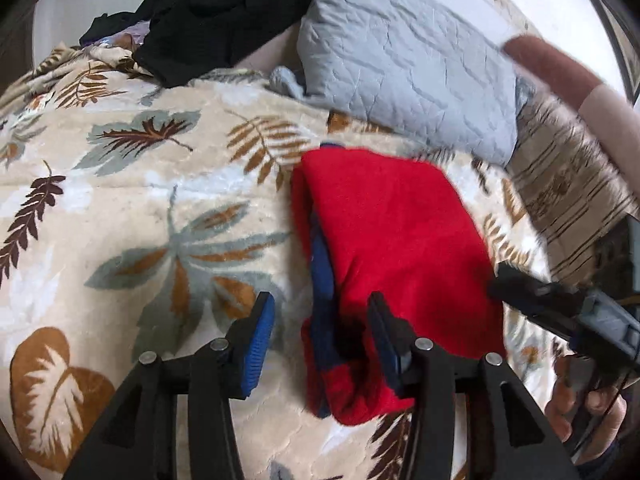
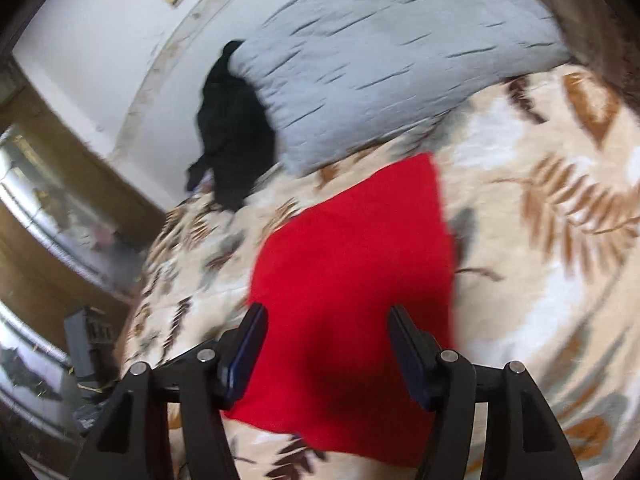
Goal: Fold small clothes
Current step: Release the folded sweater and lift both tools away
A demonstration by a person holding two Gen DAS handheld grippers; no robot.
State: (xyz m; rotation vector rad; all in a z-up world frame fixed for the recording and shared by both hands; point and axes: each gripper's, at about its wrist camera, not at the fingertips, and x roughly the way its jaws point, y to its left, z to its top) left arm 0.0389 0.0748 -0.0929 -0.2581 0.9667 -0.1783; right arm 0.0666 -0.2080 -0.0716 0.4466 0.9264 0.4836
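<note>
A small red garment [image 1: 396, 240] with blue trim lies folded on the leaf-patterned blanket [image 1: 140, 200]. My left gripper [image 1: 320, 312] is open just above its near left edge, where the blue layer shows between the fingers. In the right wrist view the red garment [image 2: 360, 272] lies flat under my right gripper [image 2: 326, 324], which is open and hovers over its near part. The right gripper also shows at the right edge of the left wrist view [image 1: 560, 308], held in a hand.
A grey quilted pillow [image 1: 408, 60] lies behind the garment, with a pile of black clothes [image 1: 216, 12] to its left. A striped beige cushion [image 1: 568, 192] sits at the right. A wall and wooden shelving [image 2: 60, 200] stand beyond the bed.
</note>
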